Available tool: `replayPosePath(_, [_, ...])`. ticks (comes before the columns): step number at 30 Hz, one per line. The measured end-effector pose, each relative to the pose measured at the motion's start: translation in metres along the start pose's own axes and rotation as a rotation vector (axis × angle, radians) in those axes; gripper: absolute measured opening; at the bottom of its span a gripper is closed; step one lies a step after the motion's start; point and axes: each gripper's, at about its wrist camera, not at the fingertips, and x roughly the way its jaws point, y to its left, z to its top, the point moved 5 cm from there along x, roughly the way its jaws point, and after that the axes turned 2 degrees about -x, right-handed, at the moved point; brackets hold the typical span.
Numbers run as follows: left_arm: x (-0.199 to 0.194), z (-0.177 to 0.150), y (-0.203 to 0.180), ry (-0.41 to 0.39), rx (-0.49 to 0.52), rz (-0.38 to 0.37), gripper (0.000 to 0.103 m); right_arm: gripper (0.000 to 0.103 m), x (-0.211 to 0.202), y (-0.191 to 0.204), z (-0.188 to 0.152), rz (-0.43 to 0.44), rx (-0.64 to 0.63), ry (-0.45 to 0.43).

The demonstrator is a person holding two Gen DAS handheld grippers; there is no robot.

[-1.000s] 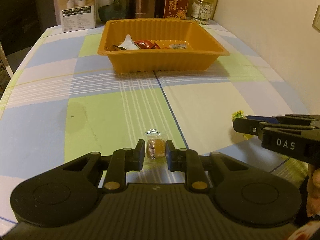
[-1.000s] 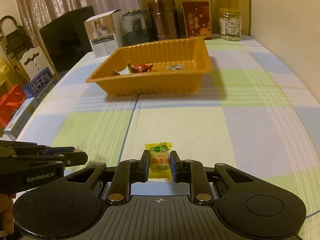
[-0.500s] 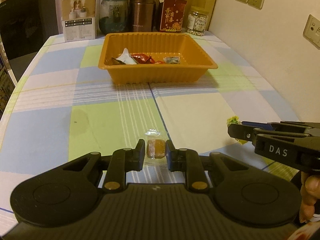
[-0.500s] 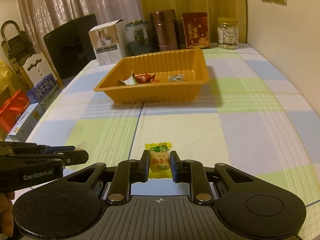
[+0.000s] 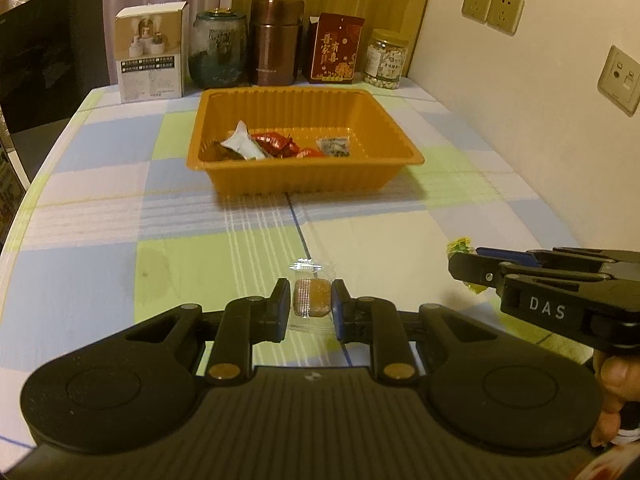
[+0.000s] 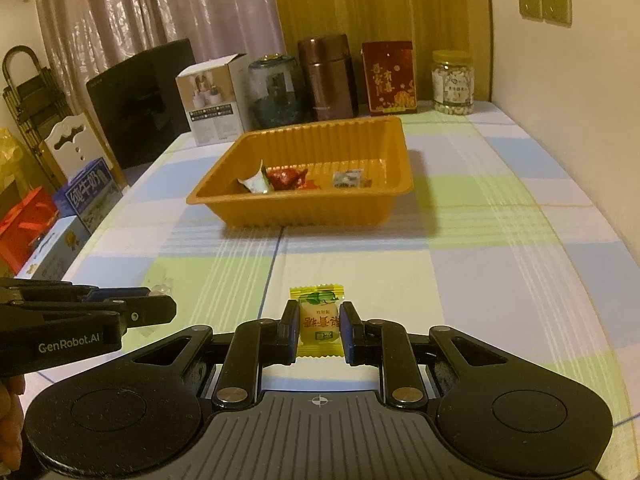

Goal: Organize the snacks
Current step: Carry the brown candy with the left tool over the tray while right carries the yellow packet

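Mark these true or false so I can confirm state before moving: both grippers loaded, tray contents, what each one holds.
1. The left gripper is shut on a clear-wrapped brown candy. True.
2. The right gripper is empty. False: it is shut on a yellow-wrapped candy.
3. The orange tray holds several wrapped snacks. True.
4. The tray sits between the two grippers. False: it lies ahead of both.
5. The white box lies inside the tray. False: it stands behind it.
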Motion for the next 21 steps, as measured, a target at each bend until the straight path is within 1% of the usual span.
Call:
replayPosePath(5, [0.004, 0.024, 0.003, -0.027, 0.005, -0.005, 0.019, 0.021, 0.006, -0.005, 0.022, 0.0, -0.008, -0.024])
replayPosePath(13, [0.018, 0.072, 0.011, -0.065, 0.013, -0.011, 0.019, 0.021, 0.021, -0.015, 0.068, -0.003, -0.026, -0.069])
replayPosePath(21, [0.04, 0.107, 0.019, -0.067, 0.001, -0.018, 0.019, 0.021, 0.045, -0.024, 0.107, 0.009, -0.022, -0.064])
